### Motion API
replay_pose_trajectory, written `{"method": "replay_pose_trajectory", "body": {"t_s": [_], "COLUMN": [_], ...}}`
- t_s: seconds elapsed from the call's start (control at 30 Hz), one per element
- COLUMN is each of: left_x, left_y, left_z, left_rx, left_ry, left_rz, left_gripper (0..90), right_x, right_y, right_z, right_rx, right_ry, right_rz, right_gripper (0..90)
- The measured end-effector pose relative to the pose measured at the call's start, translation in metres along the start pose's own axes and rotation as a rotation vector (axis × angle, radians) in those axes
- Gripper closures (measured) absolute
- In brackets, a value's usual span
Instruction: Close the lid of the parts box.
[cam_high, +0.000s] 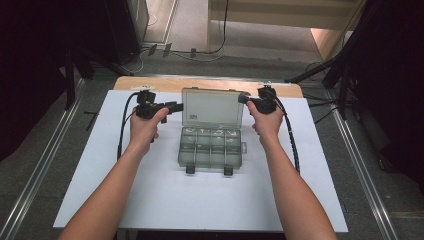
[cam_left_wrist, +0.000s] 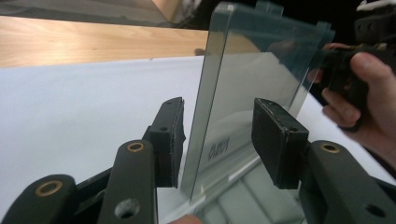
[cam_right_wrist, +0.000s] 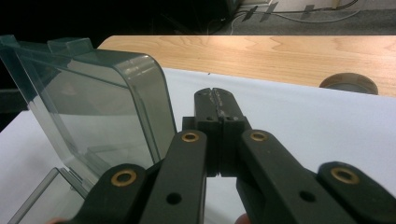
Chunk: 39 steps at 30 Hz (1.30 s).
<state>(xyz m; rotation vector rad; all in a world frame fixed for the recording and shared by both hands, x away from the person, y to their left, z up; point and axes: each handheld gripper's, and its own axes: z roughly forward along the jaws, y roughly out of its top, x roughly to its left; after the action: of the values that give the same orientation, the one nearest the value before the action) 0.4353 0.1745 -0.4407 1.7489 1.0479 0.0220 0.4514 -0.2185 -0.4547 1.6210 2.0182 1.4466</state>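
Observation:
A clear grey plastic compartment box (cam_high: 210, 147) lies in the middle of the white sheet, and its lid (cam_high: 212, 107) stands raised at the back. My left gripper (cam_high: 175, 106) is at the lid's left edge. In the left gripper view the lid (cam_left_wrist: 252, 70) stands edge-on between the jaws of the left gripper (cam_left_wrist: 219, 135), with a gap to the right pad (cam_left_wrist: 275, 140), so the jaws are open. My right gripper (cam_high: 243, 98) is at the lid's upper right corner. In the right gripper view its jaws (cam_right_wrist: 216, 100) are pressed together on nothing, just right of the lid (cam_right_wrist: 93, 102).
The white sheet (cam_high: 150, 190) covers a wooden table whose far strip (cam_high: 200, 84) is bare. A round grey disc (cam_right_wrist: 348, 84) sits on that wood. Black frames and cables stand on both sides of the table. The box's two black latches (cam_high: 190, 169) face the person.

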Motion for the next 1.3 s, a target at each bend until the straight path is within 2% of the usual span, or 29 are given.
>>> {"method": "replay_pose_trajectory", "body": {"t_s": [0.1,0.17,0.23,0.3,0.4,0.5,0.6,0.67,0.7,0.77,0.8,1.07,1.3], "left_x": [-0.008,-0.017,-0.026,-0.036,-0.049,-0.06,-0.068,-0.071,-0.07,-0.071,-0.071,-0.073,-0.074], "left_y": [-0.014,-0.027,-0.042,-0.058,-0.08,-0.102,-0.122,-0.133,-0.137,-0.141,-0.142,-0.143,-0.143], "left_z": [-0.016,-0.025,-0.031,-0.036,-0.043,-0.049,-0.046,-0.042,-0.04,-0.035,-0.033,-0.025,-0.025], "left_rx": [-0.021,-0.02,0.006,0.021,0.034,0.047,0.107,0.142,0.153,0.182,0.189,0.213,0.213], "left_ry": [0.017,0.022,0.004,0.018,-0.011,-0.036,-0.045,-0.027,-0.031,-0.003,-0.003,0.015,0.02], "left_rz": [0.017,0.035,0.07,0.121,0.152,0.164,0.18,0.196,0.189,0.213,0.21,0.221,0.232], "left_gripper": [54.6,67.1,82.5,89.5,90.0,90.0,90.0,90.0,90.0,90.0,90.0,90.0,90.0], "right_x": [0.001,0.001,0.001,0.002,0.003,0.003,0.004,0.004,0.004,0.005,0.005,0.01,0.014], "right_y": [0.0,0.0,0.0,-0.001,-0.001,-0.001,-0.001,-0.001,-0.001,-0.001,-0.001,-0.003,-0.008], "right_z": [-0.001,-0.002,-0.003,-0.004,-0.005,-0.006,-0.007,-0.007,-0.007,-0.008,-0.008,-0.014,-0.024], "right_rx": [0.001,0.005,0.002,0.0,0.001,0.0,-0.001,-0.003,-0.004,-0.006,-0.008,-0.011,-0.017], "right_ry": [0.003,0.005,0.007,0.005,0.005,0.006,0.003,0.003,0.003,0.007,0.009,0.021,0.046], "right_rz": [-0.01,-0.016,-0.024,-0.026,-0.033,-0.033,-0.035,-0.035,-0.035,-0.034,-0.037,-0.056,-0.085], "right_gripper": [90.0,90.0,90.0,90.0,90.0,90.0,90.0,90.0,90.0,90.0,90.0,90.0,90.0]}}
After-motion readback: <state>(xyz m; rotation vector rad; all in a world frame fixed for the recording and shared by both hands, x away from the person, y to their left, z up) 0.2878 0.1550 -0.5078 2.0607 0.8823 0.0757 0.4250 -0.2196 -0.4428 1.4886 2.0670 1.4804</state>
